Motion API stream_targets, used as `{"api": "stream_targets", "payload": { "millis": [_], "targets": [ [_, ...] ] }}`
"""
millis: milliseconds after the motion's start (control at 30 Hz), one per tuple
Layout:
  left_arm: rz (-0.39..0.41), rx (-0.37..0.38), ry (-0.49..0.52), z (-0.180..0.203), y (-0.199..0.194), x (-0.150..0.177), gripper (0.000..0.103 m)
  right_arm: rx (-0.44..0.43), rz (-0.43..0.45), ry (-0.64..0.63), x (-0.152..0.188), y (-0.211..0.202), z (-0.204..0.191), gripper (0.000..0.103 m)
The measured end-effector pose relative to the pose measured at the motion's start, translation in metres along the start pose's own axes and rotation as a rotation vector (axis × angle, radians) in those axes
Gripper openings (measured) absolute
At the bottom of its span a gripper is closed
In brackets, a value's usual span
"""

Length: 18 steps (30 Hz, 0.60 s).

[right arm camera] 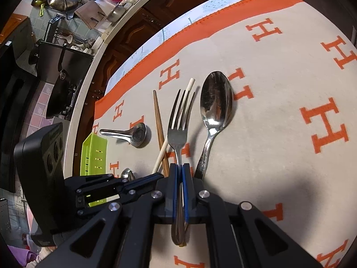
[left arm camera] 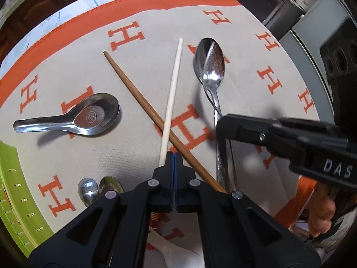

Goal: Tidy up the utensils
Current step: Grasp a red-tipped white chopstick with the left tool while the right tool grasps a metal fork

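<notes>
My right gripper (right arm camera: 179,167) is shut on a steel fork (right arm camera: 178,131) by its handle, tines pointing away, a little above the cloth. A large steel spoon (right arm camera: 215,105) lies just right of it. My left gripper (left arm camera: 174,155) is shut, its blue pads pressed together. A white chopstick (left arm camera: 173,93) runs out from under its left finger and crosses over a brown chopstick (left arm camera: 133,82). A steel soup spoon (left arm camera: 89,117) lies to the left. In the left wrist view the right gripper (left arm camera: 223,122) hovers over the large spoon (left arm camera: 210,67).
A green slotted basket (right arm camera: 93,151) stands at the table's left edge. Two small spoon bowls (left arm camera: 89,189) lie beside the left gripper, and a white spoon (left arm camera: 169,252) lies under it. A hand (left arm camera: 321,212) holds the right gripper. A beige cloth (right arm camera: 279,78) with orange letters covers the table.
</notes>
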<state>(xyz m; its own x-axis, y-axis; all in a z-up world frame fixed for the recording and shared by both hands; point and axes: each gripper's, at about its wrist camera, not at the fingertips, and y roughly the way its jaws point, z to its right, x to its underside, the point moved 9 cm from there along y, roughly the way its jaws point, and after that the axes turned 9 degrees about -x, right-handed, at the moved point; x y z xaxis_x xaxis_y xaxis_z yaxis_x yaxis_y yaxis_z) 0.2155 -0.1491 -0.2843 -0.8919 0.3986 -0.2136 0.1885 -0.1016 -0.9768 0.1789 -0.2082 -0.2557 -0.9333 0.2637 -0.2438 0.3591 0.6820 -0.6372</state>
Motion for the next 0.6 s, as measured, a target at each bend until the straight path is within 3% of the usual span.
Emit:
{"api": "stream_targets", "payload": {
  "millis": [167, 433, 500, 600],
  "targets": [
    [0.030, -0.016, -0.042, -0.005, -0.011, -0.001, 0.000, -0.002, 0.006, -0.005, 0.002, -0.004, -0.005, 0.004],
    [0.193, 0.031, -0.079, -0.007, -0.079, -0.012, 0.000, -0.011, 0.051, -0.039, -0.002, -0.025, -0.028, 0.004],
    [0.192, 0.059, -0.056, -0.003, -0.084, -0.012, 0.000, -0.009, 0.061, -0.050, -0.001, -0.031, -0.033, 0.004],
    [0.132, 0.072, -0.004, 0.002, -0.072, -0.006, 0.000, -0.009, 0.065, -0.057, 0.001, -0.036, -0.037, 0.004]
  ]
}}
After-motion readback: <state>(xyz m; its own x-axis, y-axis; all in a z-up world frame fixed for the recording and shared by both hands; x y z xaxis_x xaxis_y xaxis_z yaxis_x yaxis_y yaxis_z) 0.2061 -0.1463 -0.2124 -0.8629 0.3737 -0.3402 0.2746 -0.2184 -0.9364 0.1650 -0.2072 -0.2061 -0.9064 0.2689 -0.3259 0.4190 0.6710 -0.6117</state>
